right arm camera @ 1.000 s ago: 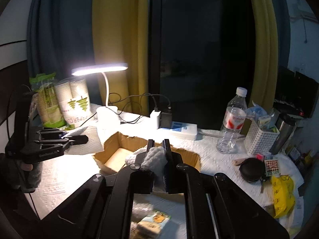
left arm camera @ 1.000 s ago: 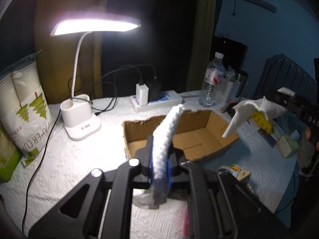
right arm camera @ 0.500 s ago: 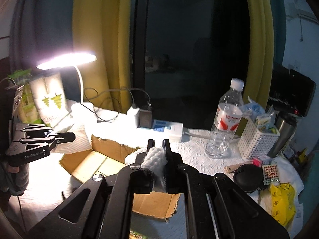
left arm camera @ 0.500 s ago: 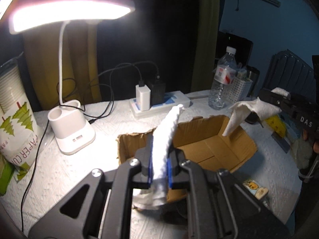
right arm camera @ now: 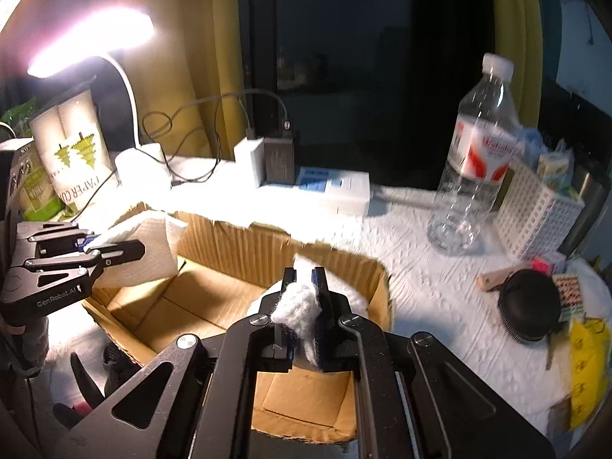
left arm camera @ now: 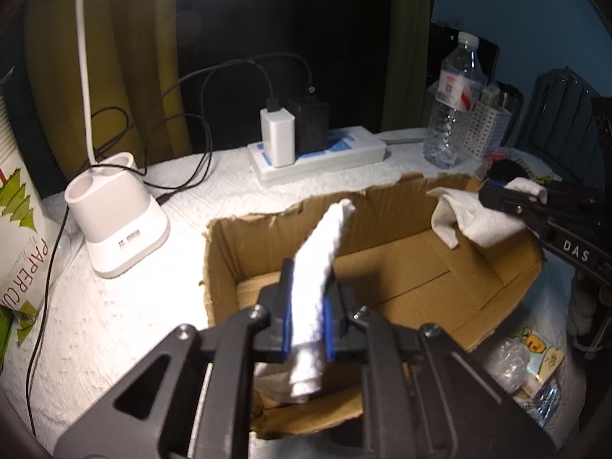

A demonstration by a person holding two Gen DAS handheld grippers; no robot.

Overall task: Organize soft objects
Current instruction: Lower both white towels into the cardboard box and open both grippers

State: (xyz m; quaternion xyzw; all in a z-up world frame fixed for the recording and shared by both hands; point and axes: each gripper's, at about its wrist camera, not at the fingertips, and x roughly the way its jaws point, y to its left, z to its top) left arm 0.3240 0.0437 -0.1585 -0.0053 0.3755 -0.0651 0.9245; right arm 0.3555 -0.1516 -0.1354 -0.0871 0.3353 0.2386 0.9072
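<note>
Left wrist view: a white cloth (left arm camera: 314,264) is clamped in the left gripper (left arm camera: 309,306) above the cardboard box (left arm camera: 508,279). A second white cloth (right arm camera: 296,306) is gripped by the right gripper (right arm camera: 304,298) over the same box.

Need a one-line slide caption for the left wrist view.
Left gripper holds a white cloth above an open cardboard box.

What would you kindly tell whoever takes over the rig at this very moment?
Left tongs: shut on a white paper towel, held over the cardboard box.
Right tongs: shut on a second white towel, also over the box.
Done: both towels picked up and brought above the box, whose visible floor is bare.
Left: lower and release each towel inside.
</note>
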